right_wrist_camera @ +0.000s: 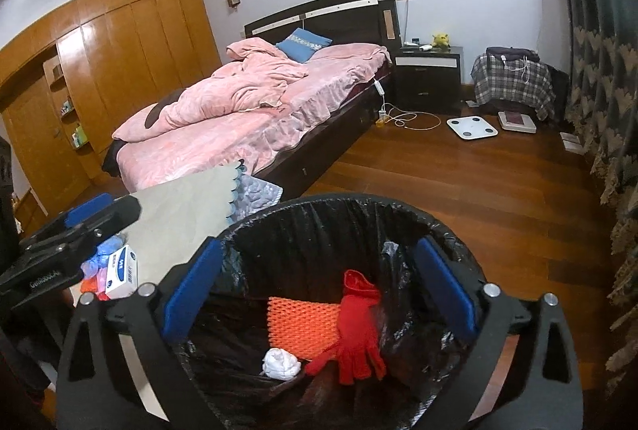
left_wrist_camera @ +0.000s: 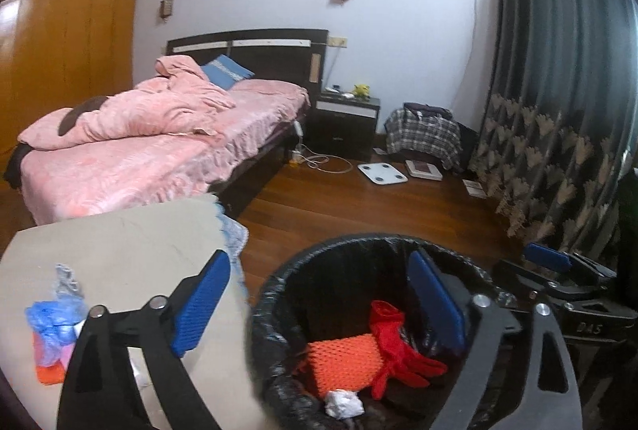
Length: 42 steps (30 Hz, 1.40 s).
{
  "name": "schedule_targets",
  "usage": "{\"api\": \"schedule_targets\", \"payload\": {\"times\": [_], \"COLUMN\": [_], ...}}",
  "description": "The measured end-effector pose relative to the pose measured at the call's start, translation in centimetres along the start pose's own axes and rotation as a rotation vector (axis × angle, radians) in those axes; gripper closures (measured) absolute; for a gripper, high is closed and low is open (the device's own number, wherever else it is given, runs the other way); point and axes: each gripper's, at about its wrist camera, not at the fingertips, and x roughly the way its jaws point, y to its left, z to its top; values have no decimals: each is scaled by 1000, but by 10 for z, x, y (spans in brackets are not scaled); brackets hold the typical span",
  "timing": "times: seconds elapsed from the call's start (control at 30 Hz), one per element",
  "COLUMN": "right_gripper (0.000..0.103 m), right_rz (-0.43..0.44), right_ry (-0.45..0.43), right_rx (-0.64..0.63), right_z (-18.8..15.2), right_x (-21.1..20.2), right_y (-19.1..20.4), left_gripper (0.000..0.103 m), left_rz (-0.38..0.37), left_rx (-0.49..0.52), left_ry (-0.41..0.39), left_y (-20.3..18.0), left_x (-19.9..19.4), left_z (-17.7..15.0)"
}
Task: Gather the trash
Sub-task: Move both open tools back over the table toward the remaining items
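Observation:
A black-lined trash bin (right_wrist_camera: 303, 214) stands on the wood floor; it also shows in the left wrist view (left_wrist_camera: 279, 282). Inside lie a red glove (right_wrist_camera: 355, 334), an orange foam net (right_wrist_camera: 303, 322) and a crumpled white tissue (right_wrist_camera: 281, 364). My right gripper (right_wrist_camera: 319, 298) is open and empty above the bin's mouth. My left gripper (left_wrist_camera: 319, 302) is open and empty, straddling the bin's left rim beside a grey-clothed table (left_wrist_camera: 131, 242). On that table lie a blue plastic bag (left_wrist_camera: 56, 322), an orange piece (left_wrist_camera: 50, 374) and a white box (right_wrist_camera: 121, 272).
A bed with pink bedding (right_wrist_camera: 247, 111) stands behind the table. A dark nightstand (right_wrist_camera: 428, 75), a white scale (right_wrist_camera: 472, 127), cables and a plaid-covered pile (right_wrist_camera: 514, 81) sit on the floor by the far wall. Dark curtains (left_wrist_camera: 558, 111) hang on the right.

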Motion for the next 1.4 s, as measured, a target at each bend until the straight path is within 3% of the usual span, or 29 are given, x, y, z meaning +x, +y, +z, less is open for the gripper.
{"api": "schedule_targets", "payload": {"times": [0.33, 0.77, 1.07, 1.4], "right_gripper": [6, 6, 6, 6], "right_rz": [37, 171, 244, 337], "right_ry": [2, 25, 24, 99], "right_rx": [-66, -175, -248, -338], "right_z": [2, 2, -4, -31], "right_x": [7, 33, 47, 92], "right_y": [39, 132, 195, 266], "left_gripper": [9, 8, 8, 8], "left_rz": [110, 296, 404, 485], "left_rx": [-36, -93, -122, -157], "left_ry": [-50, -64, -60, -20], "left_y": [46, 127, 176, 224], "left_x": [-40, -90, -114, -122], "left_z": [-2, -30, -55, -83]}}
